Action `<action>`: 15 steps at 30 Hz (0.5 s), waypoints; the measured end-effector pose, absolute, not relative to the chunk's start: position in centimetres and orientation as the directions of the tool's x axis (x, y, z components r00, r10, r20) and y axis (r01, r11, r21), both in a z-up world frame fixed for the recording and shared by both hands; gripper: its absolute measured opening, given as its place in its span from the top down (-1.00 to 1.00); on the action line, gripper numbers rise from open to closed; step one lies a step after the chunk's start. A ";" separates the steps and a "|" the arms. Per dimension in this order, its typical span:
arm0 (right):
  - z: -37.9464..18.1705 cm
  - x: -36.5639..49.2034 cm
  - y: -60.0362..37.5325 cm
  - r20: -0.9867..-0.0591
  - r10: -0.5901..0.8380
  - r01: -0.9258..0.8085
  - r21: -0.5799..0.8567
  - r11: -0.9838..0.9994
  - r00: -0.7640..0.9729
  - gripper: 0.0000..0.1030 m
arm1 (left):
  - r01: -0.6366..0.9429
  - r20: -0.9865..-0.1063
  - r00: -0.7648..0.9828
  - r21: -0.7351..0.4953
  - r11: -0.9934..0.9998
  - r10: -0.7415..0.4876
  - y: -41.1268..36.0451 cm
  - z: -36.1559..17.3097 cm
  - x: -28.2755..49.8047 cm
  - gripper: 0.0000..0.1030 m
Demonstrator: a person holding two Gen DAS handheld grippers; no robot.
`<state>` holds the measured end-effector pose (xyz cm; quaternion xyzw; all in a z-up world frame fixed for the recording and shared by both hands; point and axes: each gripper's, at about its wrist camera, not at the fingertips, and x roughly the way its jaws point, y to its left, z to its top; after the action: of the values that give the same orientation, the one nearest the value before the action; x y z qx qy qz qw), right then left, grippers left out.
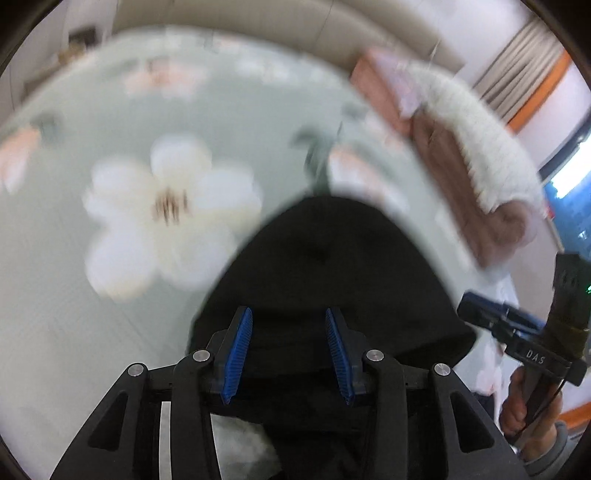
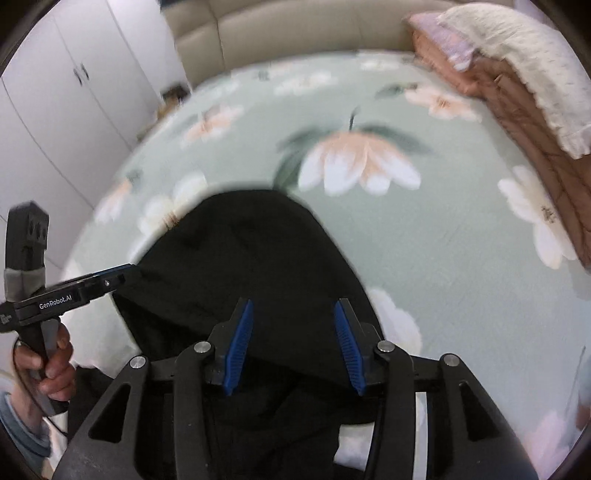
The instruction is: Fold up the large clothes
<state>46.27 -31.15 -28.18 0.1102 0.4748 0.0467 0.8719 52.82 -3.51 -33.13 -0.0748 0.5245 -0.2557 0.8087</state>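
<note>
A black garment (image 1: 325, 273) lies on the pale green floral bedsheet (image 1: 110, 332); it also shows in the right wrist view (image 2: 243, 266). My left gripper (image 1: 289, 317) is open, its blue pads spread over the garment's near edge. My right gripper (image 2: 293, 308) is open too, over the near part of the black cloth. The left gripper appears in the right wrist view (image 2: 110, 280) at the garment's left edge. The right gripper appears in the left wrist view (image 1: 491, 314) at the garment's right edge. Nothing sits between either pair of pads.
A brown quilt (image 2: 517, 103) with a white fluffy blanket (image 2: 524, 59) lies at the bed's far right. A beige headboard (image 2: 295, 33) is behind the bed. White wardrobe doors (image 2: 66, 96) stand at left. A hand (image 2: 48, 365) holds the left gripper's handle.
</note>
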 end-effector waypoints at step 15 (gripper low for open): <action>-30.6 45.3 -33.3 -0.837 0.289 -0.088 0.282 0.955 0.464 0.01 | 0.366 -0.742 0.404 -0.405 0.838 -0.535 -0.8 -31.0 51.8 0.06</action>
<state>45.30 -33.25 -30.61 0.0997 0.5055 0.1110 0.8499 51.81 -0.79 -30.96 -0.0892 0.4743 -0.2706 0.8330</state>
